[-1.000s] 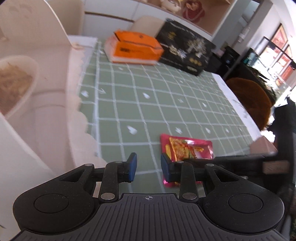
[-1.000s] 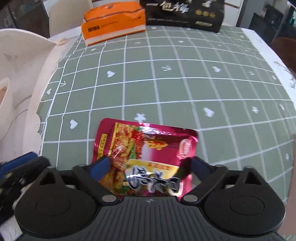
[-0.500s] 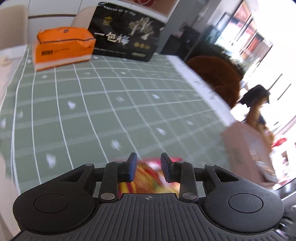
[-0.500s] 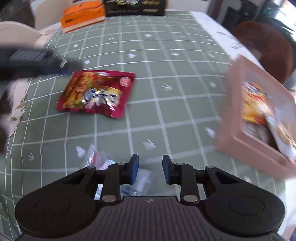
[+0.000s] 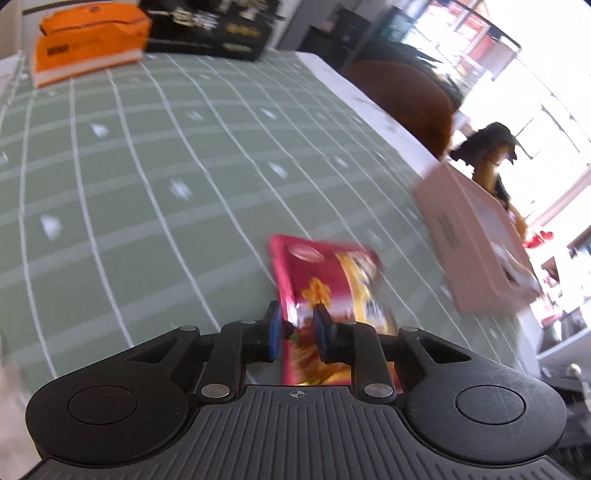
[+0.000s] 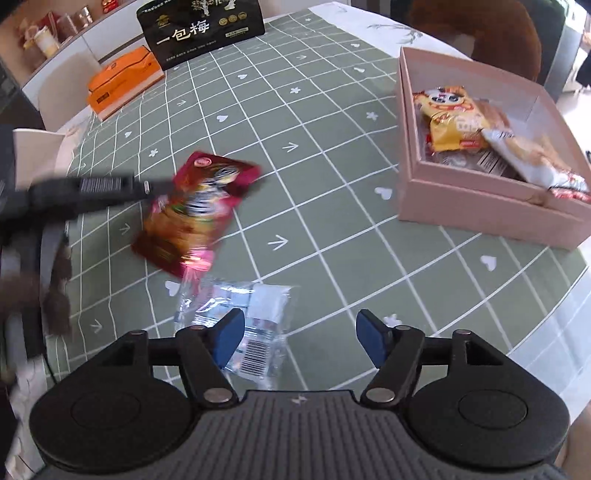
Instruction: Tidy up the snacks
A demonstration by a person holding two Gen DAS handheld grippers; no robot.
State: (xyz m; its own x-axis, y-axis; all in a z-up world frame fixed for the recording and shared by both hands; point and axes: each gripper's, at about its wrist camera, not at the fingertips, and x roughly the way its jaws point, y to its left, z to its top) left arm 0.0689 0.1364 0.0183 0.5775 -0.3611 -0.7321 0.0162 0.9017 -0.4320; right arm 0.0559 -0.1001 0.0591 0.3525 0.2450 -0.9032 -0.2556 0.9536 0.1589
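Left gripper (image 5: pixel 297 325) clamps red snack packet (image 5: pixel 325 280), lifted off table. Right gripper (image 6: pixel 299 341) jaws wide, empty, over clear packet (image 6: pixel 240 321); pink box (image 6: pixel 461 201) far right.

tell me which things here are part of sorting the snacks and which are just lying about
Part of the job:
- shiny red foil snack packet, gripped by the left gripper
- clear plastic snack packet with a barcode, by the open right gripper
- pale pink cardboard box holding snacks

Just lying about:
- orange rectangular box
- black printed carton
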